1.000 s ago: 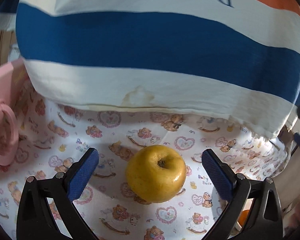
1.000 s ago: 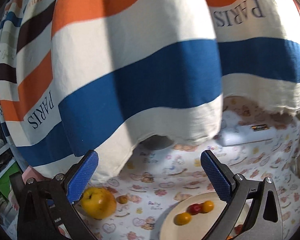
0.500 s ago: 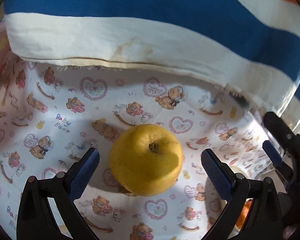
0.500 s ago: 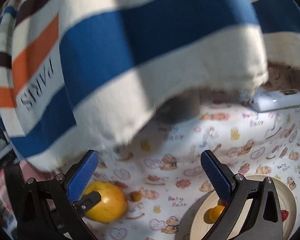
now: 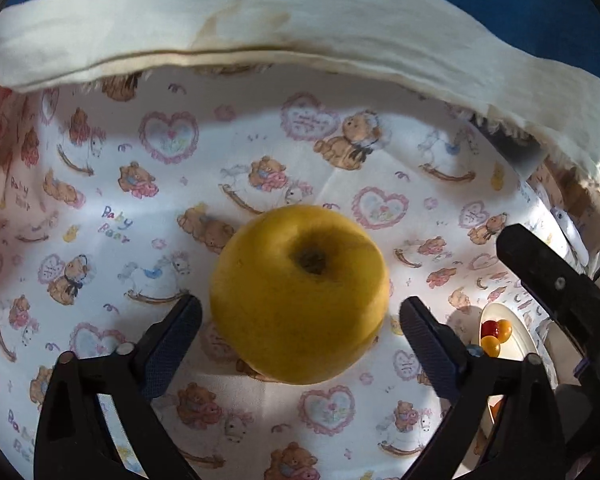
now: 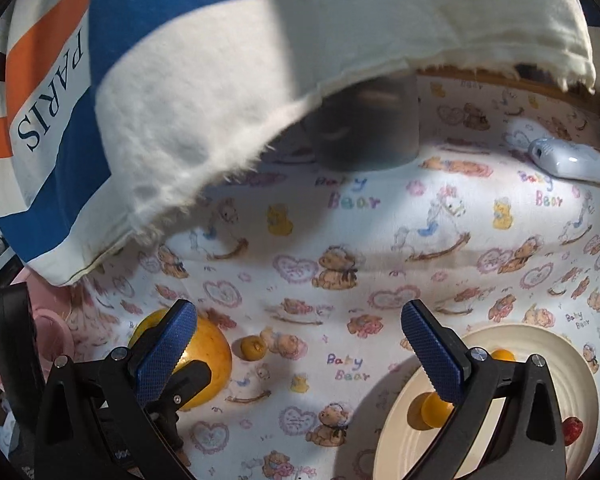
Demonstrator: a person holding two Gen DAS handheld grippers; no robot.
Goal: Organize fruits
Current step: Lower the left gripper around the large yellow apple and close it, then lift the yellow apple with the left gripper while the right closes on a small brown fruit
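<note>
A large yellow apple [image 5: 300, 296] sits stem-up on the bear-print cloth. My left gripper [image 5: 300, 320] straddles it, and its jaws are closing with a thin gap still showing on each side of the apple. In the right wrist view the same apple [image 6: 212, 356] is half hidden behind a blue pad, with a small yellow fruit [image 6: 253, 347] beside it. My right gripper [image 6: 300, 344] hangs open over bare cloth with nothing between its fingers. A cream plate [image 6: 540, 340] at the lower right holds small orange fruits [image 6: 432, 408] and a red one [image 6: 572, 426].
A striped "PARIS" fabric [image 6: 180, 100] overhangs the back of the cloth. A dark cup-like object [image 6: 364, 136] stands under its edge, and a white handset [image 6: 568, 160] lies at the far right. A pink object [image 6: 48, 336] sits at the left edge.
Both grippers have sunk toward the cloth. The apple now fills the gap between the left fingers, which have narrowed slightly. The plate looms larger under the right gripper.
</note>
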